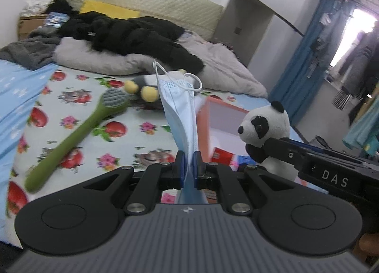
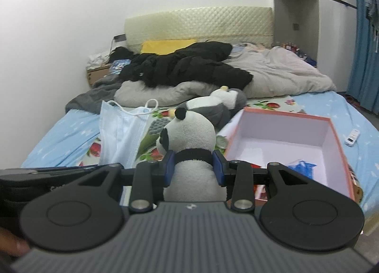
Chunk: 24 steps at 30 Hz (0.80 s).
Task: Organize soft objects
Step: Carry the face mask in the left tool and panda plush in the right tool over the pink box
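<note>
- The left gripper (image 1: 188, 163) is pinching a pale blue mask (image 1: 178, 107) between nearly closed jaws — the mask is standing up above the pads, its ear loops curling at the top
- The right gripper (image 2: 193, 166) is clamping a panda (image 2: 189, 135) at the black band below its head, jaws partly closed on the soft body; the panda is facing away from this camera
- Both are being held above the bed (image 1: 78, 107), side by side, the panda just right of the mask
- An open box (image 2: 284, 135) with an orange rim is sitting on the sheet just beyond the panda, to its right
- A green brush (image 1: 78, 131) is lying on the sheet to the left
- A grey plush (image 2: 220, 105) is lying farther back, near the grey quilt (image 2: 284, 76) and the black coat (image 2: 189, 64) on it
</note>
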Motion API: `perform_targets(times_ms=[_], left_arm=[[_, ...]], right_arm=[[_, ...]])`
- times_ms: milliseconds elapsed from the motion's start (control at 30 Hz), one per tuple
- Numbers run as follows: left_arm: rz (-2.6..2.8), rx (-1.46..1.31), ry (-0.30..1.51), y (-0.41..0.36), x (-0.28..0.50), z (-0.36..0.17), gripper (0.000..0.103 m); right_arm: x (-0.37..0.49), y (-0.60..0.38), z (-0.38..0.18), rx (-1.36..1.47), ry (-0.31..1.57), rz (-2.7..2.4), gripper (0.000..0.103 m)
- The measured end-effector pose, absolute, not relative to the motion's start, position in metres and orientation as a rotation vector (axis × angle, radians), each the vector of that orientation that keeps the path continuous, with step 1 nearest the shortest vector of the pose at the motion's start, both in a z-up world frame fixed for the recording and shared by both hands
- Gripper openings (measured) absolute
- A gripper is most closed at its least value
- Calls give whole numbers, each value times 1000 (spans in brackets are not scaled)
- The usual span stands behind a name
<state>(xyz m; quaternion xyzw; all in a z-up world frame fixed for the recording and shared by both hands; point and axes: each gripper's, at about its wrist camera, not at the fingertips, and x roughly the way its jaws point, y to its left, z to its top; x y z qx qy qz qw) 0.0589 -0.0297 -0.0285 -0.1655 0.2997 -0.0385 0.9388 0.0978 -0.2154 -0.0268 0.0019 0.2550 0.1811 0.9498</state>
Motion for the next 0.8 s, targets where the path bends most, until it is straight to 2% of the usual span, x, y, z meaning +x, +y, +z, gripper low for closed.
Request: perform_targets(times_ms=[400, 800], left_arm=[[-270, -284, 637, -101, 100, -23, 9], [-391, -228, 711, -149, 146, -43, 9]], right_arm=[[96, -283, -31, 36, 516, 193, 38], [113, -317, -55, 103, 563, 111, 38]])
